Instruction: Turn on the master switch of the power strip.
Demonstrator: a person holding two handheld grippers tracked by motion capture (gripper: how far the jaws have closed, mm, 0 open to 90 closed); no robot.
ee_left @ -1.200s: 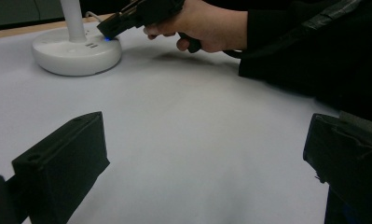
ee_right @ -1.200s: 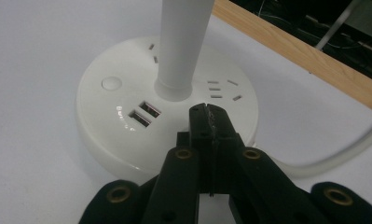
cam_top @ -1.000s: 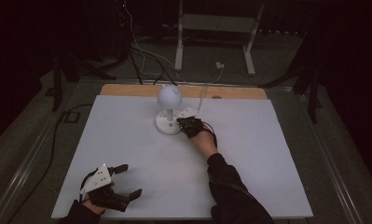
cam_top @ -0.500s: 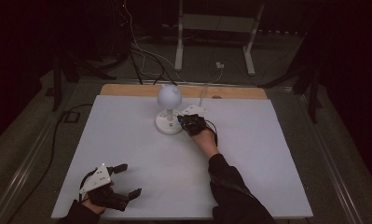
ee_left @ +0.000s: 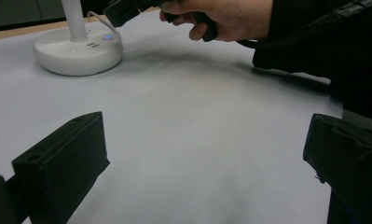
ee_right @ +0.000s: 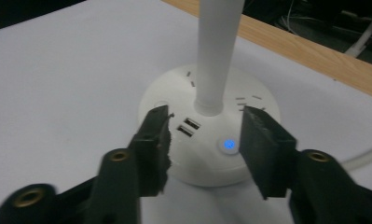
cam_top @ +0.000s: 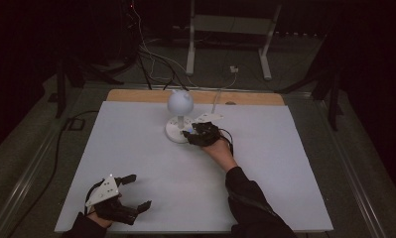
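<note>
A: So, where does the lamp stand?

B: On the white table, toward the far edge, near the middle. It has a round white base, a straight stem and a globe-shaped head on top.

A: And the right gripper?

B: Its jaws are apart, holding nothing, and poised just above the near side of the base. A blue-lit button sits between them, close to one jaw, with two USB ports beside the other.

A: The left gripper?

B: It sits at the near left corner, well away from the lamp, jaws wide apart and empty.

A: What could go wrong?

B: I would guess the button is the target. The jaws straddle it, so a straight push down might land a jaw on the ports or on bare plastic instead. A sideways knock against the stem could also slide or tip the lamp, since nothing braces the base.

A: Which way does the lamp point?

B: Its long axis runs upright, stem vertical, head at the top. A white cord leaves the base toward the table's far edge.
</note>
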